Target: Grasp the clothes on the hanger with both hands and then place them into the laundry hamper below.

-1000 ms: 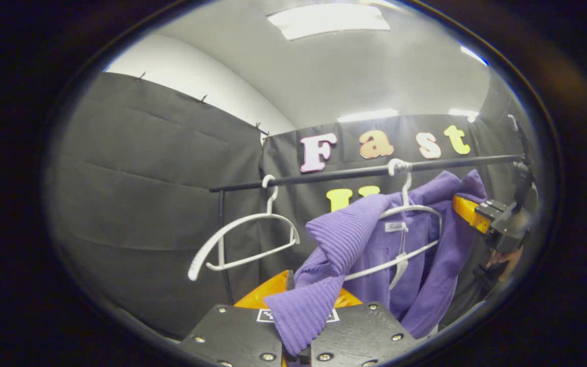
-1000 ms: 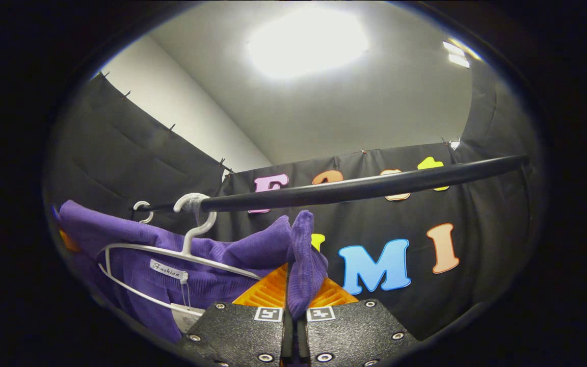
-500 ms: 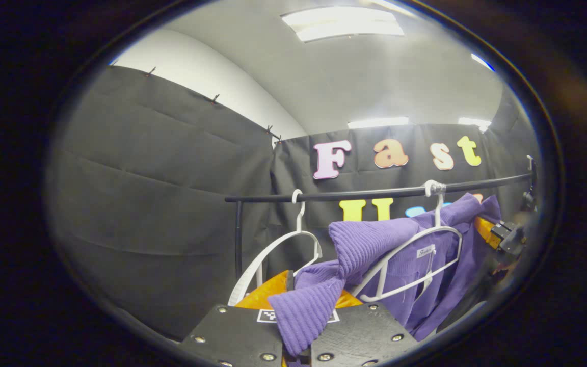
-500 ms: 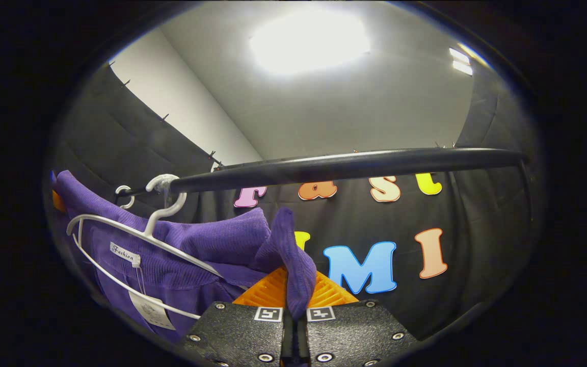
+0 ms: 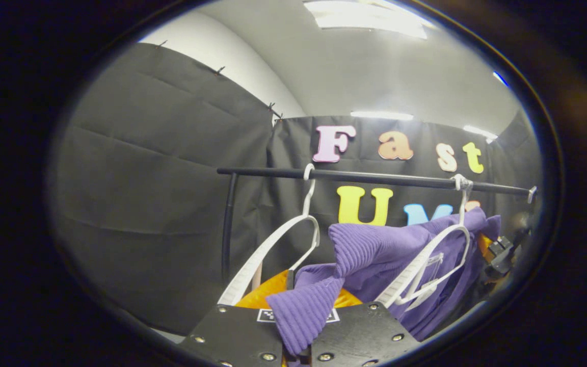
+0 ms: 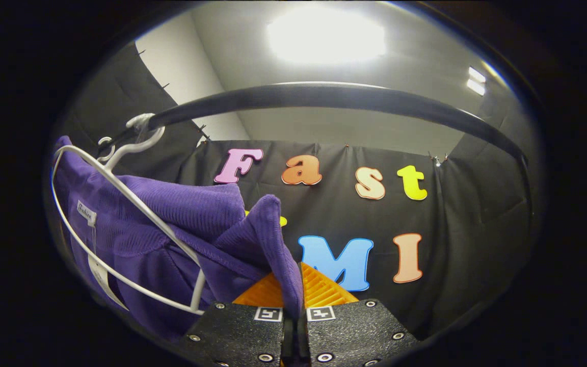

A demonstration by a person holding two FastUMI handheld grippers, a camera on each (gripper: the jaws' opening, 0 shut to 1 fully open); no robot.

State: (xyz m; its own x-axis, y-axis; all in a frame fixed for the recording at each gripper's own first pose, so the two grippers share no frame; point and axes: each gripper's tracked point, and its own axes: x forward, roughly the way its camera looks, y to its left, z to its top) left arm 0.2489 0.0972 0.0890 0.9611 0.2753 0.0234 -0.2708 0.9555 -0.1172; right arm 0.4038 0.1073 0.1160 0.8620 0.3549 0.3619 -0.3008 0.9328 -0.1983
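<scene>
A purple knit garment (image 5: pixel 375 244) drapes off a white hanger (image 5: pixel 426 265) that hooks on the black rail (image 5: pixel 375 178). My left gripper (image 5: pixel 298 316) is shut on one ribbed shoulder of it. In the right gripper view the same purple garment (image 6: pixel 181 214) hangs at the left on its white hanger (image 6: pixel 135 209), and my right gripper (image 6: pixel 293 295) is shut on a fold of the other shoulder. The rail (image 6: pixel 334 97) arcs overhead there. The right gripper (image 5: pixel 500 250) also shows at the right edge of the left gripper view.
An empty white hanger (image 5: pixel 278 250) hangs on the rail to the left of the garment. The rail's upright post (image 5: pixel 228 224) stands at its left end. Ceiling lights (image 6: pixel 324 35) shine above.
Both grippers have come down and back with the garment still held. The rail now sits higher, overhead in the right gripper view, and the garment's hanger has tilted.
</scene>
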